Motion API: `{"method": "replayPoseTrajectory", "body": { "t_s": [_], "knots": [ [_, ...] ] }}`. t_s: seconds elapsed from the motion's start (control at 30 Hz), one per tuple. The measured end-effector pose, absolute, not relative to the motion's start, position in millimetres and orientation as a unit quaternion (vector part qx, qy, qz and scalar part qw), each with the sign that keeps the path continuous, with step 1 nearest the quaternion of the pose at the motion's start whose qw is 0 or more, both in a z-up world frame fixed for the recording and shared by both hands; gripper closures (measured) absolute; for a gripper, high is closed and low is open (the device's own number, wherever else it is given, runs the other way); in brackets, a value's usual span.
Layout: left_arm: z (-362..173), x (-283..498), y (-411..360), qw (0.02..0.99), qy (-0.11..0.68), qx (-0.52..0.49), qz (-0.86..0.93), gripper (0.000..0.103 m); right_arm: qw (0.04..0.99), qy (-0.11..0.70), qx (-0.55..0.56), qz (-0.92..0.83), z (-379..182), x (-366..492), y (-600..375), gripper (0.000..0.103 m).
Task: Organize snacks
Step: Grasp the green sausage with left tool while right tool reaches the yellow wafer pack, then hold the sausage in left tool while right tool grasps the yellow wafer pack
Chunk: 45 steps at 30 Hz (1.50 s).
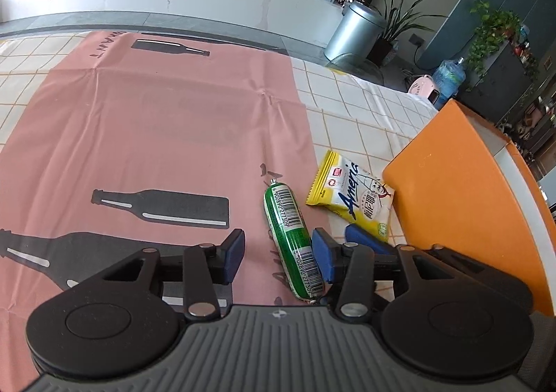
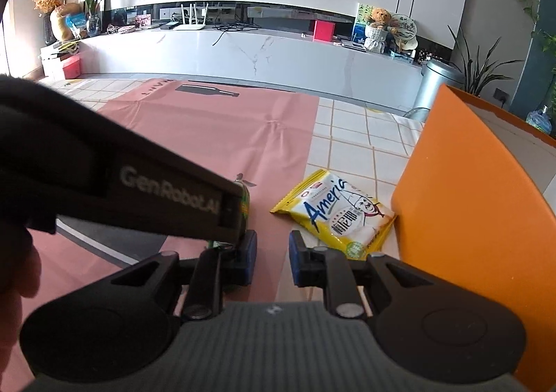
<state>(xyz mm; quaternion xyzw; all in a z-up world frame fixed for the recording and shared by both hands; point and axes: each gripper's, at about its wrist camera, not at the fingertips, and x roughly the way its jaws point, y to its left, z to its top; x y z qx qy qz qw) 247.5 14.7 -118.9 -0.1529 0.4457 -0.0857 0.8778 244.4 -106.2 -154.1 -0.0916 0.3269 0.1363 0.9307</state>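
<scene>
The left gripper [image 1: 278, 253] stood open around the green sausage [image 1: 292, 239], which lay on the pink mat [image 1: 156, 121] on the counter [image 1: 354, 114], its right pad touching the sausage. The right gripper [image 2: 272, 256] was open and empty just beside it. The yellow packet [image 2: 337, 213] lay against the orange box [image 2: 469, 201].

One green sausage [image 1: 291, 242], one yellow snack packet [image 1: 351, 199], one orange box [image 1: 465, 190], one pink mat [image 1: 156, 121]
</scene>
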Motion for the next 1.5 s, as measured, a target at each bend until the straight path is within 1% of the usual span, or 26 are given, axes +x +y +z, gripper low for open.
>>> {"method": "replayPoseTrajectory", "body": {
  "t_s": [0.17,0.23,0.3,0.4,0.47,0.5,0.57,0.6,0.67,0.7,0.73,0.77,0.97,1.13,1.3,1.37,1.4,1.43,1.5],
  "knots": [
    [-120,253,9,0.876,0.451,-0.149,-0.085,0.051,0.940,0.303,-0.130,0.086,-153,241,-107,0.082],
    [-120,254,4,0.879,0.450,-0.136,-0.082,0.051,0.940,0.301,-0.148,0.065,-155,242,-108,0.073],
    [-120,255,-1,0.882,0.449,-0.122,-0.078,0.052,0.939,0.303,-0.157,0.051,-158,244,-110,0.073],
    [-120,256,-6,0.884,0.447,-0.110,-0.078,0.057,0.936,0.312,-0.154,0.041,-161,248,-113,0.073],
    [-120,258,-7,0.885,0.447,-0.106,-0.079,0.066,0.935,0.317,-0.151,0.039,-163,249,-114,0.074],
    [-120,258,-7,0.884,0.448,-0.105,-0.079,0.068,0.935,0.321,-0.149,0.038,-164,250,-115,0.074],
    [-120,258,-7,0.883,0.449,-0.109,-0.079,0.078,0.936,0.319,-0.146,0.036,-165,249,-115,0.075],
    [-120,257,-6,0.884,0.448,-0.110,-0.078,0.078,0.936,0.319,-0.143,0.036,-165,249,-115,0.075],
    [-121,256,-6,0.885,0.446,-0.110,-0.078,0.079,0.936,0.324,-0.129,0.037,-166,251,-118,0.082],
    [-120,256,-5,0.885,0.447,-0.111,-0.077,0.079,0.936,0.327,-0.125,0.037,-166,251,-119,0.092],
    [-120,255,-4,0.884,0.447,-0.113,-0.075,0.079,0.935,0.329,-0.121,0.040,-166,251,-120,0.099],
    [-120,255,-3,0.883,0.449,-0.115,-0.073,0.079,0.935,0.331,-0.117,0.042,-166,251,-120,0.103],
    [-117,241,15,0.877,0.461,-0.124,-0.054,0.079,0.935,0.332,-0.100,0.070,-161,242,-114,0.103],
    [-113,223,42,0.871,0.471,-0.135,-0.027,0.079,0.934,0.330,-0.072,0.117,-150,219,-99,0.103],
    [-114,215,61,0.871,0.469,-0.147,-0.014,0.079,0.940,0.305,-0.117,0.094,-150,212,-88,0.103],
    [-113,213,63,0.871,0.467,-0.151,-0.014,0.079,0.942,0.305,-0.116,0.072,-151,219,-95,0.095],
    [-114,213,63,0.872,0.465,-0.151,-0.013,0.079,0.943,0.306,-0.115,0.061,-152,222,-97,0.084],
    [-114,213,63,0.874,0.462,-0.149,-0.013,0.079,0.943,0.307,-0.113,0.055,-153,224,-99,0.078],
    [-115,213,61,0.877,0.458,-0.143,-0.014,0.079,0.943,0.312,-0.107,0.050,-154,225,-105,0.076]
  ]
}}
